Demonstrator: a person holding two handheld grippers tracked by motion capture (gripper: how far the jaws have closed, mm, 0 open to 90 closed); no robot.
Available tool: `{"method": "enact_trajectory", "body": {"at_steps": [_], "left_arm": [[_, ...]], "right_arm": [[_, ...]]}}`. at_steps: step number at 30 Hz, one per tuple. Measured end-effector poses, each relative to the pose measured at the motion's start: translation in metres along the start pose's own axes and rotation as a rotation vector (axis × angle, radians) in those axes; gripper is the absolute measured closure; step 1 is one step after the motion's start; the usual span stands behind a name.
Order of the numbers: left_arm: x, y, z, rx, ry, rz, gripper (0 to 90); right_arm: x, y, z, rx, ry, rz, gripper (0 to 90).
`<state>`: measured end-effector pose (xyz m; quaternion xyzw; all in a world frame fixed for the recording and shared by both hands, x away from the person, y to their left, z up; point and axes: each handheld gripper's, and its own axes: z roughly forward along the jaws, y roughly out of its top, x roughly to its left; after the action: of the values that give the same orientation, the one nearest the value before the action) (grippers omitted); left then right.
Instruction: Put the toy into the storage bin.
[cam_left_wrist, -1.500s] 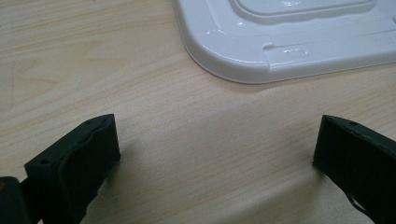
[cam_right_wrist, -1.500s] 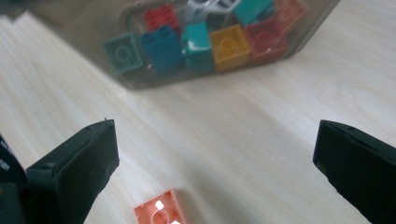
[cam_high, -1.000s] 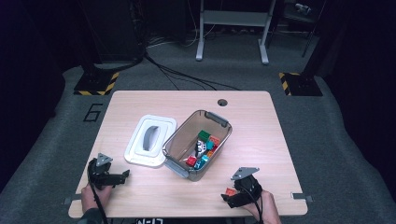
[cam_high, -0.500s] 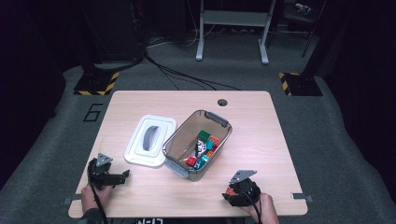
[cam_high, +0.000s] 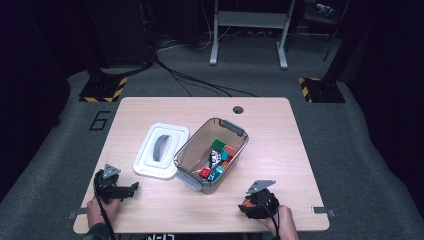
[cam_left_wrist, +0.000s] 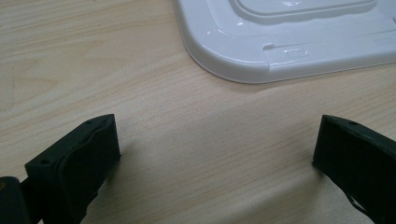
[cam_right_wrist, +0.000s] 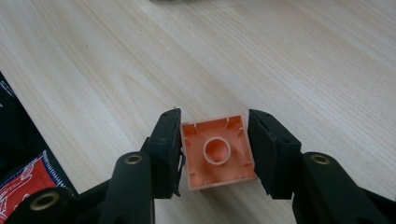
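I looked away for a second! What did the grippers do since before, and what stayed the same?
The right gripper has just closed its jaws onto an orange block and now holds it. The left gripper stayed open over the table. The bin of blocks and the white lid did not move.

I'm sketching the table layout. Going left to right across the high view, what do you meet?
Left gripper, jaws open → white lid → clear bin holding coloured blocks → right gripper, jaws closed on an orange block.
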<state>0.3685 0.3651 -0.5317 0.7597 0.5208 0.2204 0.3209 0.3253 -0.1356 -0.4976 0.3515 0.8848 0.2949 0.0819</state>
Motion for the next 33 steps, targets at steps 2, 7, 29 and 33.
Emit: {"method": "enact_trajectory", "body": {"at_steps": [2, 7, 29, 33], "left_arm": [[0.000, 0.000, 0.000, 0.001, 0.000, 0.001, 0.1], [0.000, 0.000, 0.000, -0.005, 0.003, -0.001, 0.1], [0.001, 0.000, -0.001, 0.008, -0.004, 0.012, 0.1], [0.001, 0.000, -0.001, 0.010, -0.006, 0.012, 0.1]], "right_arm": [[-0.001, 0.000, 0.000, -0.002, 0.004, 0.001, 55.9], [-0.005, 0.001, 0.000, -0.009, 0.014, 0.024, 58.1], [-0.040, 0.034, -0.015, -0.088, -0.075, 0.103, 58.7], [-0.044, 0.038, -0.016, -0.099, -0.088, 0.116, 58.7]]}}
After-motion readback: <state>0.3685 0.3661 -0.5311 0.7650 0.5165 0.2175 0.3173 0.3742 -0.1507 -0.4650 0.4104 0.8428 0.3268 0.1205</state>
